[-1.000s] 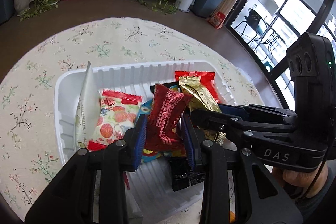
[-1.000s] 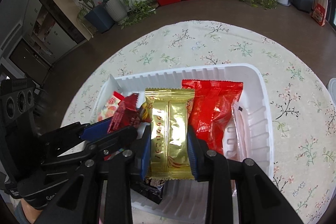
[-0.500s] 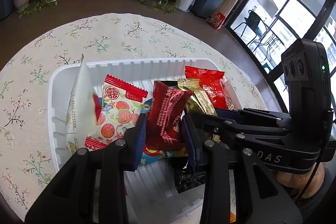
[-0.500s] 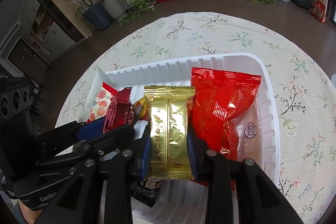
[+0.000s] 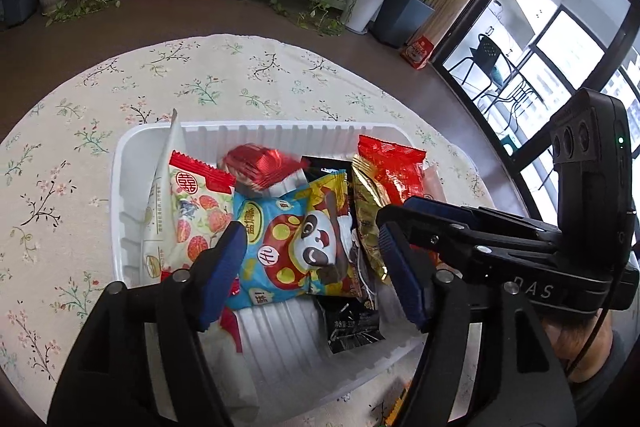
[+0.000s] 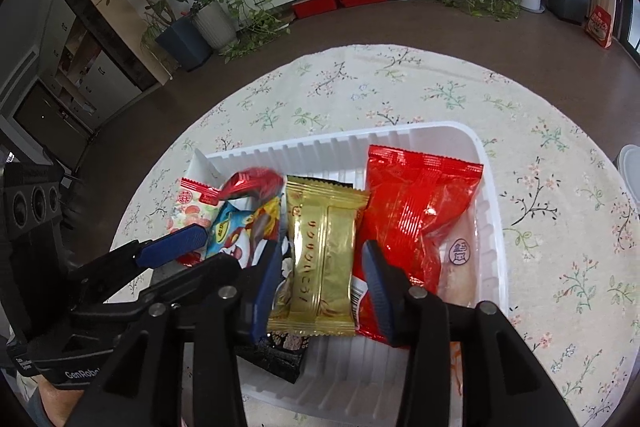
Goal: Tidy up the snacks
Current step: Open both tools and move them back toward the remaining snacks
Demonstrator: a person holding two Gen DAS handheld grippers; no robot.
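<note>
Hovering over the white tray (image 5: 120, 163), both claws are spreading right now. The left gripper (image 5: 310, 269) has its jaws opening wide, its blue pads clear on either side of the panda packet (image 5: 296, 235), which lies flat in the middle of the tray; nothing is pinched. The right gripper (image 6: 320, 287) is opening too, narrower, and the gold packet (image 6: 324, 251) sits between its pads with a sliver of daylight on both sides, resting on the pile.

A dark red packet (image 5: 260, 165) looks blurred at the far side of the tray, near the back wall. To its left the strawberry packet (image 5: 192, 207) leans against a pale pouch (image 5: 166, 163) that stands on edge along the left wall, poking above the rim. The big red packet (image 6: 416, 211) fills the right side, almost up to that wall, with a clear wrapped snack (image 6: 460, 259) wedged beside it. A black packet (image 5: 352, 323) lies toward the near rim, where the ribbed floor shows bare.

The tray sits on a floral tablecloth (image 6: 540, 187) with plenty of free cloth beyond the far rim and to both sides. The two grippers crowd close together above the near edge, the right one reaching across in the left view.
</note>
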